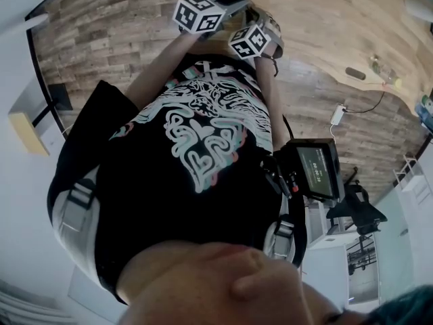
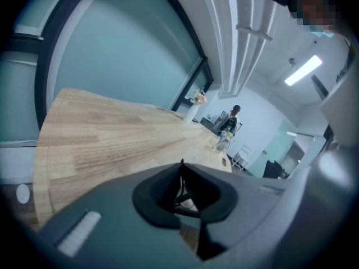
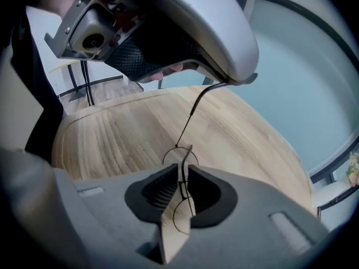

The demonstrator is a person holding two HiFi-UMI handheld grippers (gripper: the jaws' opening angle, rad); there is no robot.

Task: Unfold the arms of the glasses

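Glasses (image 3: 180,164): a thin, dark wire frame with round rims is being held in the air between the two grippers, above the wooden table (image 3: 112,133) and clear of its top.

Right gripper (image 3: 183,179): its jaws are being kept closed on the frame, about where the two rims meet. One rim is being shown above the pads and the other below them.

Left gripper (image 2: 181,179): its jaws are being pressed almost together on a thin wire part of the glasses (image 2: 183,192). In the right gripper view its grey body is being seen overhead, with its tip at the far end of the arm.

Arm (image 3: 196,105): one slim arm is being stretched from the frame up and to the right, ending at the left gripper's tip.

Marker cubes: the left one (image 1: 198,13) and the right one (image 1: 249,41) are being held close together in front of the chest, just beside the table's curved edge (image 1: 298,53).

Person: a black T-shirt (image 1: 203,147) with a pale pattern is being worn, and a small screen unit (image 1: 316,169) is being carried at the hip.

Floor (image 1: 101,39): wood planks are being shown below the grippers.
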